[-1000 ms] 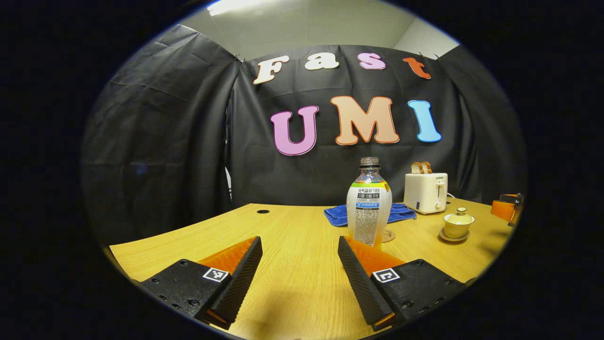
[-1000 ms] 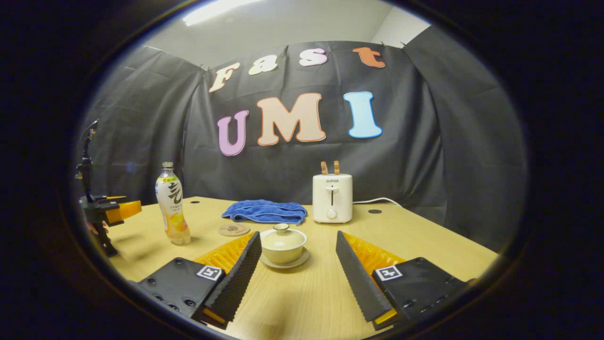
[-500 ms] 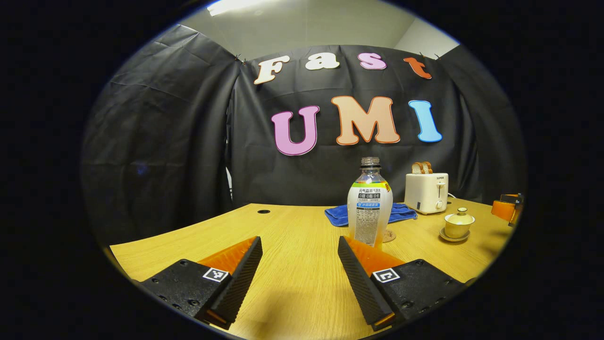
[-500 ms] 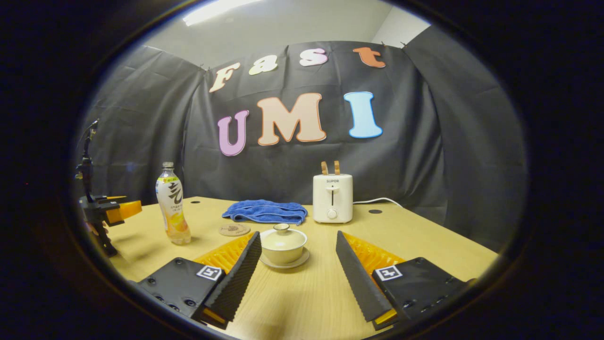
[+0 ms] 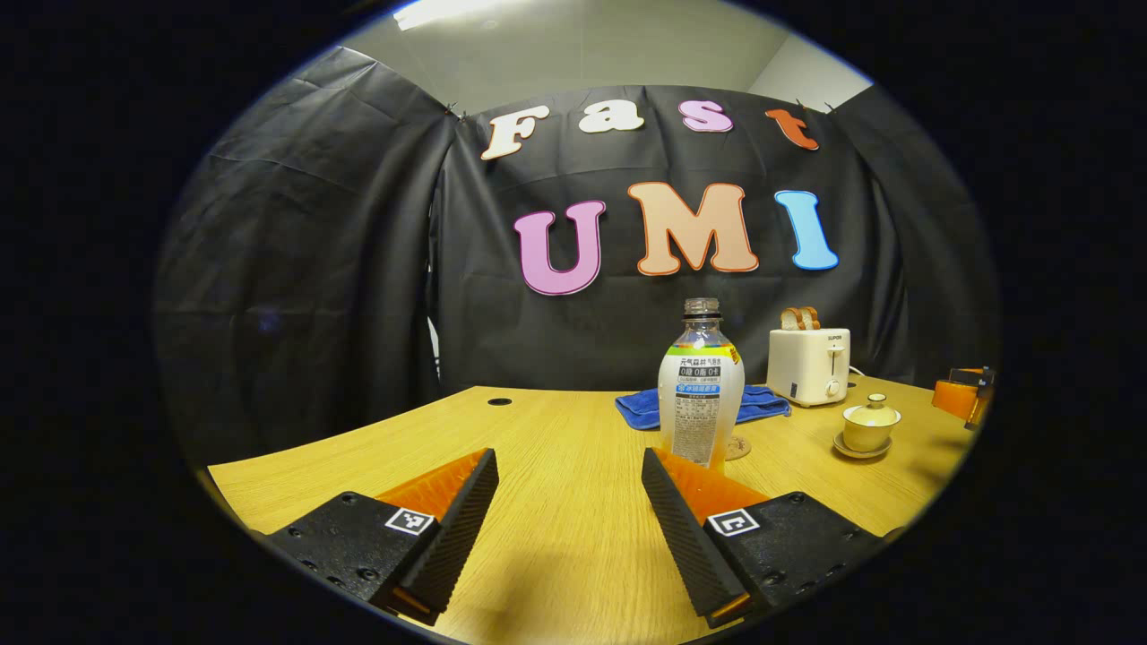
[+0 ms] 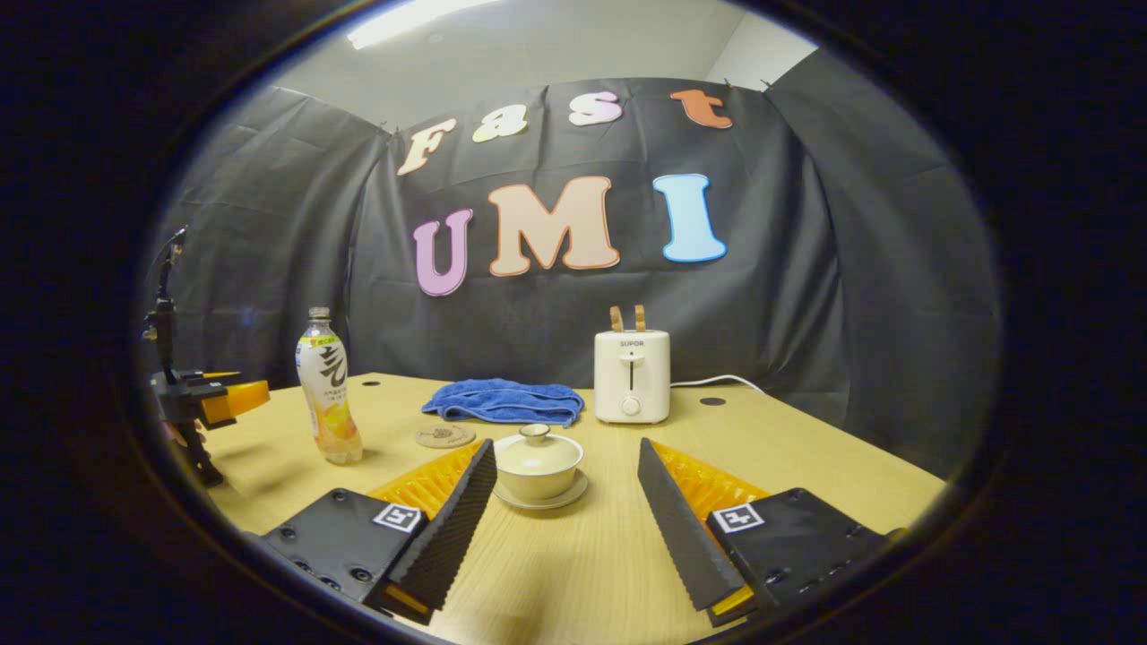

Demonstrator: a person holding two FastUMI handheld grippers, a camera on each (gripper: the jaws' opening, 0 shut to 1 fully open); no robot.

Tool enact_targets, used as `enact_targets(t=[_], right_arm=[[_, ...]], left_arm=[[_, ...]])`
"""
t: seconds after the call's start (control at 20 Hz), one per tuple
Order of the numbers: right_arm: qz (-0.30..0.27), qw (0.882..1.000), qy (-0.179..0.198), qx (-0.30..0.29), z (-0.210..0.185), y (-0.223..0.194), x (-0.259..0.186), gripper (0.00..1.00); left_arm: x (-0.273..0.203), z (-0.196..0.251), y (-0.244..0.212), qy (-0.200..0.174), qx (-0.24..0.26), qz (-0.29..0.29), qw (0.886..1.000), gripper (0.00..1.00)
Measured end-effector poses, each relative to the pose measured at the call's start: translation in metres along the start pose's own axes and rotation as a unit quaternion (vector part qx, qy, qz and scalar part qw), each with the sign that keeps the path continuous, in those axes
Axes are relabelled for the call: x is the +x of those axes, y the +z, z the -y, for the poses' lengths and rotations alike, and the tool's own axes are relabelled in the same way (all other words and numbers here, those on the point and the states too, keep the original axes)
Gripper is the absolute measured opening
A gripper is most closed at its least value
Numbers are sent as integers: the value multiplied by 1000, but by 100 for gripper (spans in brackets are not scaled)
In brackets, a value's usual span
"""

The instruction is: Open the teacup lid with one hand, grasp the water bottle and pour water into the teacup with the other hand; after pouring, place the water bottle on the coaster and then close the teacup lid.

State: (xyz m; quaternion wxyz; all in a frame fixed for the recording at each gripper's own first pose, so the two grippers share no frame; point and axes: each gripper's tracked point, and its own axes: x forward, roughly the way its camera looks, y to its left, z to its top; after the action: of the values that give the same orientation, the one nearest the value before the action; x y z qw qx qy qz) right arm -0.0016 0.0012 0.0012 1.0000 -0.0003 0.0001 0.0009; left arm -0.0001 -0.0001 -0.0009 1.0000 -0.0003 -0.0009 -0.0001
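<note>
Both tongs stand wide open and empty, low over the worktop [image 6: 806,439]. Right tongs [image 6: 564,528] point at the teacup [image 6: 538,470], which sits on its saucer just ahead, between the finger lines but nearer the left-hand finger, lid [image 6: 536,446] on. To lift that lid cleanly I'd say they should shift a touch leftward, rise to the small knob on top, and close on the knob alone, then lift straight up so the cup isn't dragged. Left tongs [image 5: 569,528] face the water bottle [image 5: 701,394], upright, ahead and off toward the right-hand finger; they need to swing that way and take it at the labelled belly. Behind the bottle, partly hidden, lies the coaster [image 5: 738,446], with a blue cloth [image 5: 641,405] and toaster [image 5: 809,363] farther back.
</note>
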Motion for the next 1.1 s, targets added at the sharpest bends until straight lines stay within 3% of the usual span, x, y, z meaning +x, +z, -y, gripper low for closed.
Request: enact_targets(t=[1.1], right_arm=[[-9, 999, 51, 1, -24, -2, 20, 100]], left_arm=[[-1, 2, 0, -7, 0, 1, 1000, 94]])
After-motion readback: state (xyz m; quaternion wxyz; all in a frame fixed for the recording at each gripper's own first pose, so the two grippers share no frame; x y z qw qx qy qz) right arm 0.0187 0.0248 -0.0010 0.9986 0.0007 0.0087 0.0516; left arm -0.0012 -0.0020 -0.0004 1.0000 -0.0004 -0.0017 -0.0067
